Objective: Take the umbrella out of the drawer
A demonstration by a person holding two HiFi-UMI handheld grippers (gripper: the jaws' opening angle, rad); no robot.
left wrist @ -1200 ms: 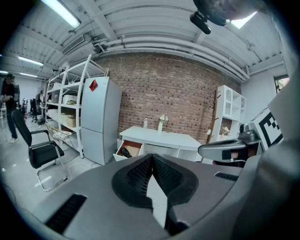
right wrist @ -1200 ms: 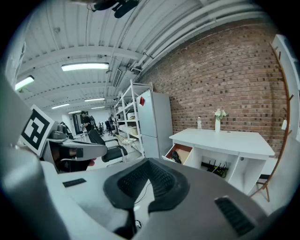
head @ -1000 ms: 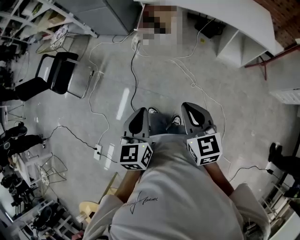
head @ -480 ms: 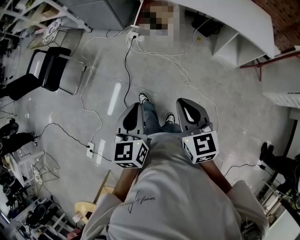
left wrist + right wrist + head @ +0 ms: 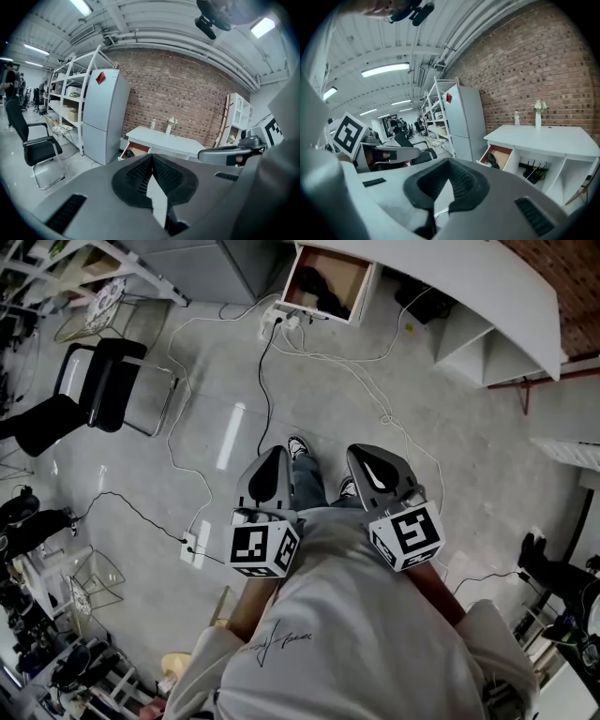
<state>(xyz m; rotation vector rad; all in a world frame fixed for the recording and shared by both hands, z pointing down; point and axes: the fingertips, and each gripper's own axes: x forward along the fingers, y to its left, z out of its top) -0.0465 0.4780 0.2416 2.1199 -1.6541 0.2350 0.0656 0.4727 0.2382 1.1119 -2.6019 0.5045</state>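
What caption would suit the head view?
Left hand-held gripper and right hand-held gripper, both shut and empty, point toward the open desk drawer.

No words or numbers can be read. The script print on the person's shirt, toward six o'clock in the head view, is too small to make out. The red diamond sticker on the refrigerator shows no legible lettering.

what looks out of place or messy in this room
The drawer of the white desk stands pulled open, with a dark object lying inside. Loose cables sprawl over the floor from a power strip by the desk. Nothing looks spilled or broken.
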